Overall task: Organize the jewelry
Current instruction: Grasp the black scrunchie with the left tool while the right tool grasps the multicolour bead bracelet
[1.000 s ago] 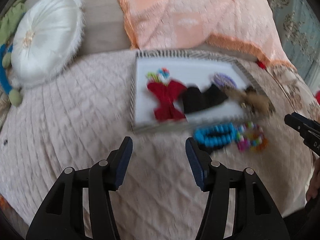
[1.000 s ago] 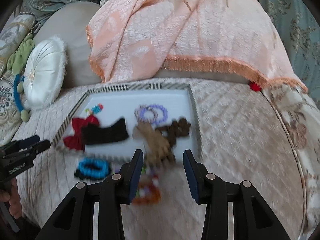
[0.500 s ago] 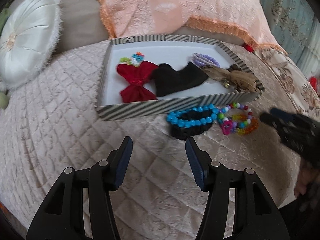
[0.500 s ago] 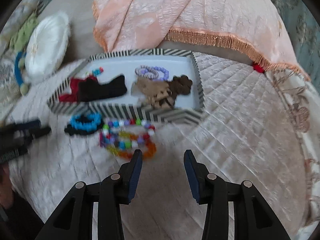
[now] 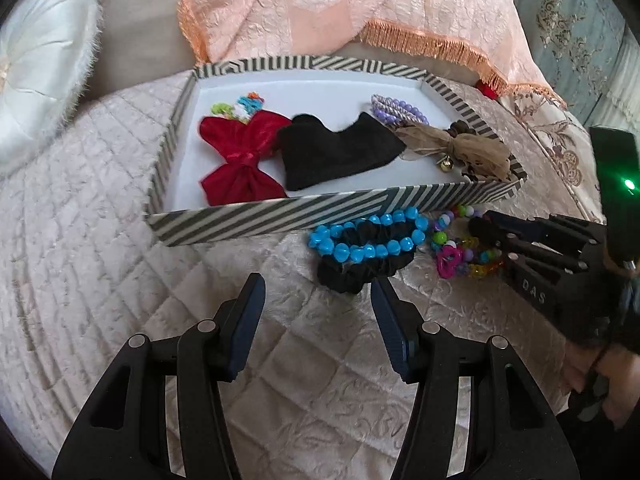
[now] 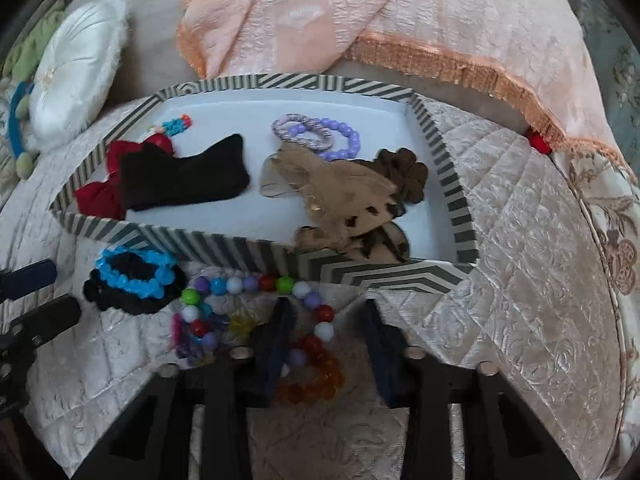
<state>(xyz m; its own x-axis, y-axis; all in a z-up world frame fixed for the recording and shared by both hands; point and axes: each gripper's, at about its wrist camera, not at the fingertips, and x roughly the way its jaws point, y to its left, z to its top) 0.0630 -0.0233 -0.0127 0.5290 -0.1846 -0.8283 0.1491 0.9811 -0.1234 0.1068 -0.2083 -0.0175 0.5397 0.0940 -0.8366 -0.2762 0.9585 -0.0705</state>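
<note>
A striped tray (image 5: 280, 216) (image 6: 200, 240) on a quilted bed holds a red bow (image 5: 240, 156), a black fabric piece (image 5: 336, 156), purple bracelets (image 6: 316, 136) and a brown bow (image 6: 348, 192). In front of the tray lie a blue bead bracelet (image 5: 360, 236) (image 6: 132, 276) on a black scrunchie (image 5: 360, 268), and multicoloured bead bracelets (image 5: 452, 256) (image 6: 240, 284). My left gripper (image 5: 316, 292) (image 6: 40, 298) is open and empty, just short of the scrunchie. My right gripper (image 6: 326, 320) (image 5: 486, 236) is down over the multicoloured bracelets, its jaws closing with several beads between them and a gap still showing.
A white round cushion (image 5: 36, 80) lies at the far left. A peach fringed cloth (image 5: 340, 8) is draped behind the tray. Quilted bedspread (image 6: 520, 240) stretches to the right of the tray. A person's hand (image 5: 600, 372) holds the right gripper.
Both grippers have come down and nearer to the items in front of the tray. The right one has dropped onto the multicoloured bracelets, which now lie between its fingers.
</note>
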